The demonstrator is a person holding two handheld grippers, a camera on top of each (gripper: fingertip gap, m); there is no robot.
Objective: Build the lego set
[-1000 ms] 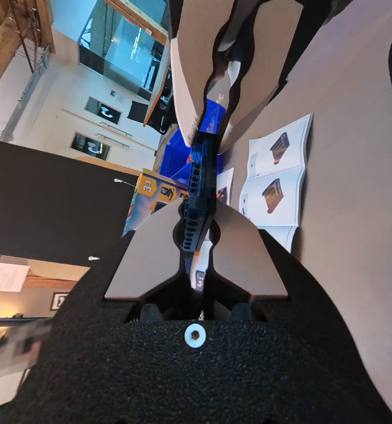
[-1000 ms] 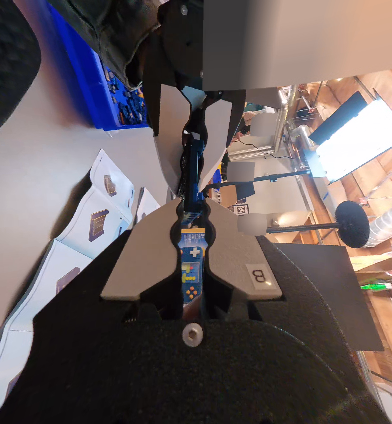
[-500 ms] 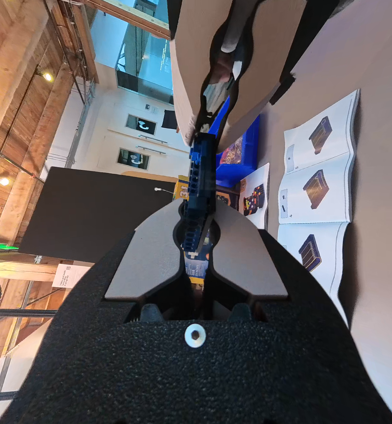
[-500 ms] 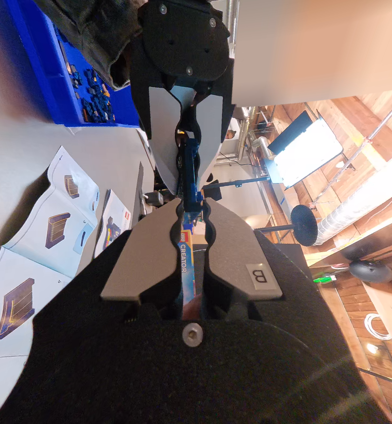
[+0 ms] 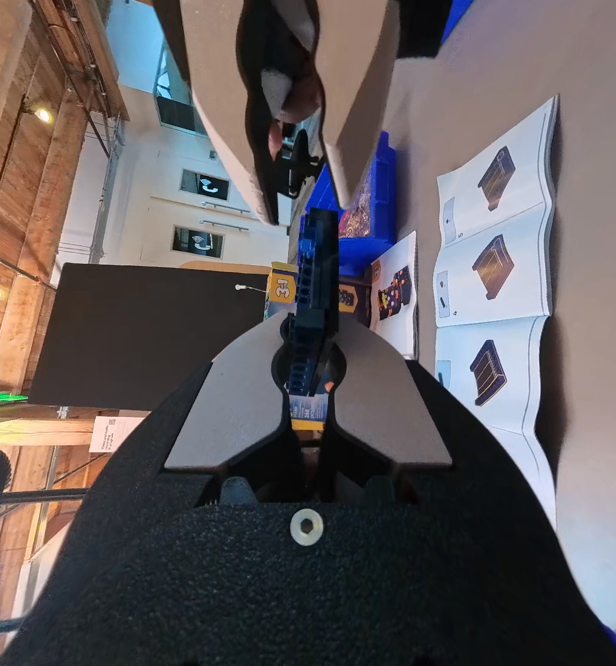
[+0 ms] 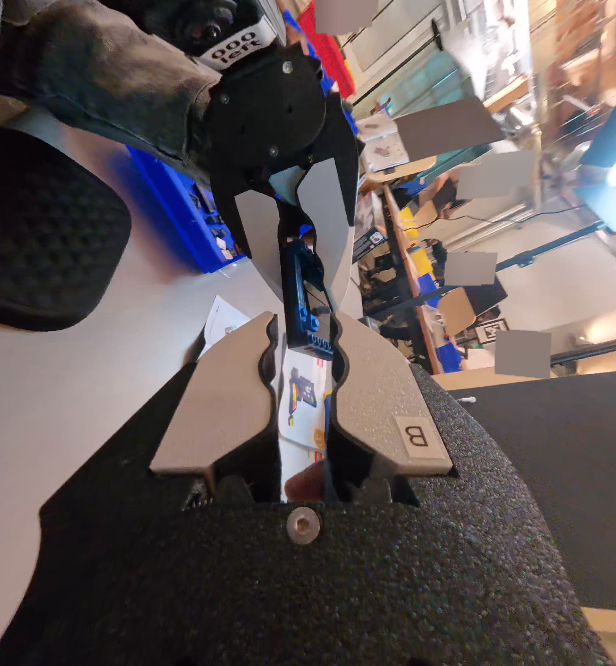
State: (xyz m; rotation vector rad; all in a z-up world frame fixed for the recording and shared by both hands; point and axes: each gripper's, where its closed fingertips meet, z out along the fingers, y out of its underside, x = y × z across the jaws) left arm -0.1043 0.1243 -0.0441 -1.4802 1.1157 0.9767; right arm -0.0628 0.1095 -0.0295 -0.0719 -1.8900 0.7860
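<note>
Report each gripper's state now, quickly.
Left gripper: closed on the dark blue brick assembly.
Right gripper: open; a gap shows beside its left finger, so it does not clamp the assembly.

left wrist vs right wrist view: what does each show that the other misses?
Only the left wrist view: the open instruction booklet with its build diagrams, and the yellow-topped box. Only the right wrist view: the left gripper's round black body, a grey sleeve and a black mat. Both: the left gripper clamped on the dark blue brick assembly, the right gripper open, the blue bin.
</note>
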